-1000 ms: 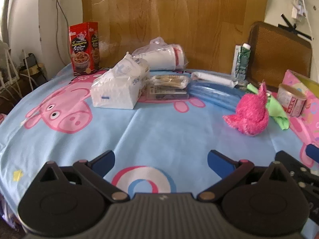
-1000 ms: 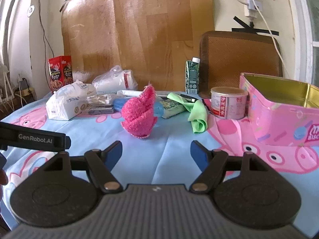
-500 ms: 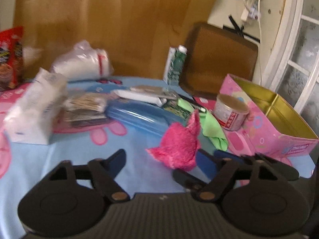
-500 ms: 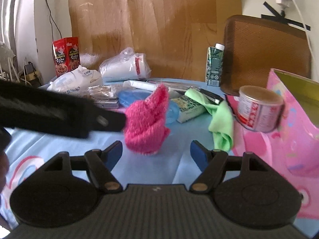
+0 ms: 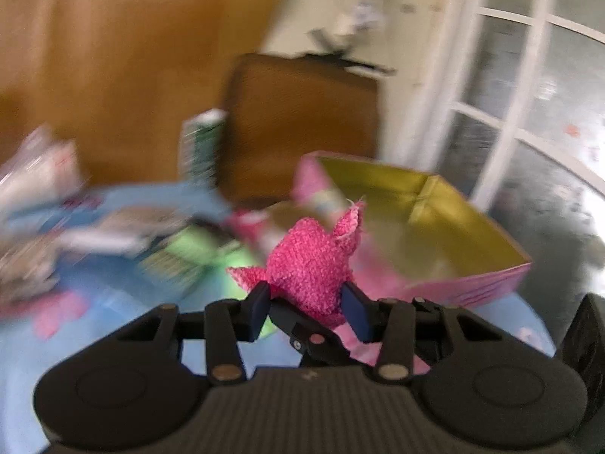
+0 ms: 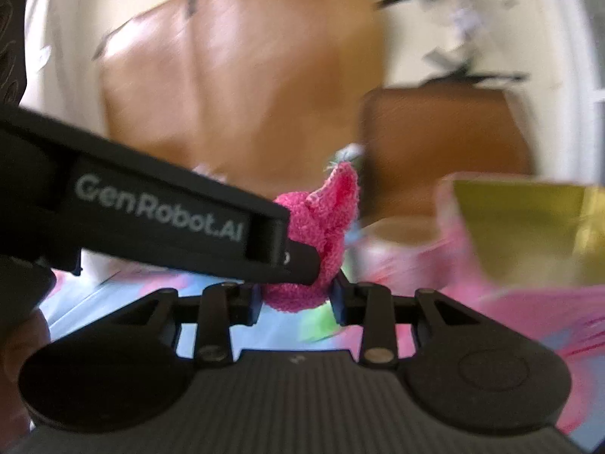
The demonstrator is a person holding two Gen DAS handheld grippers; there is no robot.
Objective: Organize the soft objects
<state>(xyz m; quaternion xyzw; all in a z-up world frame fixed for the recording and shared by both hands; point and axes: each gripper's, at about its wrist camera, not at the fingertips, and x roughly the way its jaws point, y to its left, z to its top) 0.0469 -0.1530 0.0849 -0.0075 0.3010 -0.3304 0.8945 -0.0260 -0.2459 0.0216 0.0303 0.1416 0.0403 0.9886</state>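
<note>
A fluffy pink sock point(image 5: 314, 265) hangs in the air in front of the pink tin point(image 5: 487, 283). My left gripper point(image 5: 308, 308) has it between its blue pads, and the jaws are closing on its lower part. My right gripper point(image 6: 297, 300) grips the same pink sock point(image 6: 321, 227) at its base, its jaws closing too. In the right wrist view the left gripper's black finger point(image 6: 298, 261) crosses in from the left against the sock. A green cloth point(image 5: 211, 249) lies blurred on the blue tablecloth behind.
The open pink tin with a gold inside point(image 6: 522, 219) stands to the right, with a small can point(image 6: 389, 234) beside it. A brown chair back point(image 5: 302, 121) and a green carton point(image 5: 200, 147) are behind. Packets lie at the far left, blurred.
Both grippers have closed in on the pink sock from opposite sides and raised it off the cloth. The left gripper swung right, towards the tin. Both views are now blurred by motion.
</note>
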